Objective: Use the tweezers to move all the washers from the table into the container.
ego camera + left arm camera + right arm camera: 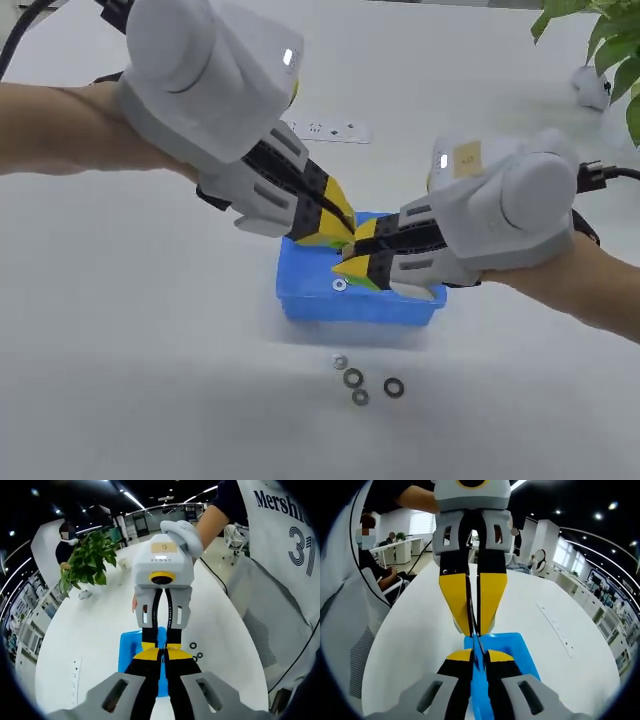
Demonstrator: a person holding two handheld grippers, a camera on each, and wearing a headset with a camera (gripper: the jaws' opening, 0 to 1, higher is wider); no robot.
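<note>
Over a white table (150, 350), the left gripper (345, 225), from 10 o'clock, and right gripper (350, 262), from 3 o'clock, meet above a blue rectangular plastic container (360, 305). Both jaws are pinched narrow on slim dark metal tweezers (474, 630). Four small metal ring washers (352, 378) lie at its 6 o'clock.

I read this location as an open-plan office. Evidence: a long white table (130, 380) carrying a power strip (325, 128) at 12 o'clock. Ceiling strip lights (134, 500) run overhead. A potted plant (87, 560) stands at 10 o'clock in the left gripper view. Rows of desks (402, 550) and a seated person (380, 575) appear at 9 o'clock in the right gripper view.
</note>
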